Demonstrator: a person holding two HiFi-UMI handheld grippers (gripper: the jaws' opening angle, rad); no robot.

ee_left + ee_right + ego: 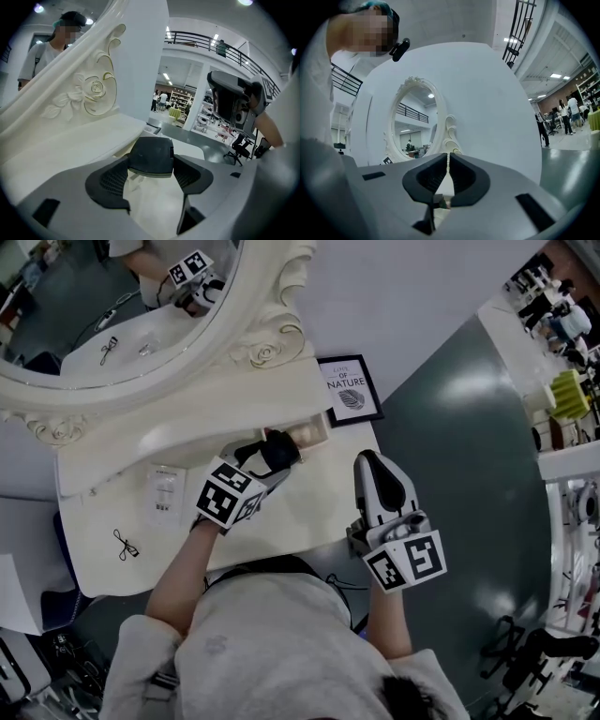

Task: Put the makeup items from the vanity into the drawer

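Two grippers are over the white vanity (281,531), seen from above. The left gripper (265,459) is at the back of the tabletop with its jaws clamped on a dark square compact (281,448), right at the mouth of the small open drawer (311,433) under the mirror shelf. In the left gripper view the left gripper (151,166) has the compact (151,151) between both pads, lying flat, with its dark lid facing up. I cannot tell whether the compact touches the drawer. The right gripper (369,458) hangs off the right edge of the vanity, well apart from the drawer and pointing toward the back. In the right gripper view the right gripper (448,160) has its jaws nearly together with only a thin slit between them, and nothing is gripped. Other items on the tabletop: an eyelash curler (124,545) near the front left corner and a flat white packet (164,493) between it and the left gripper, both clear of either gripper. The oval mirror (112,306) with its carved frame stands at the back, and a carved rose (96,89) shows close by in the left gripper view. A black-framed print (349,390) leans at the back right, just beside the drawer. The mirror (415,126) also fills the middle of the right gripper view.
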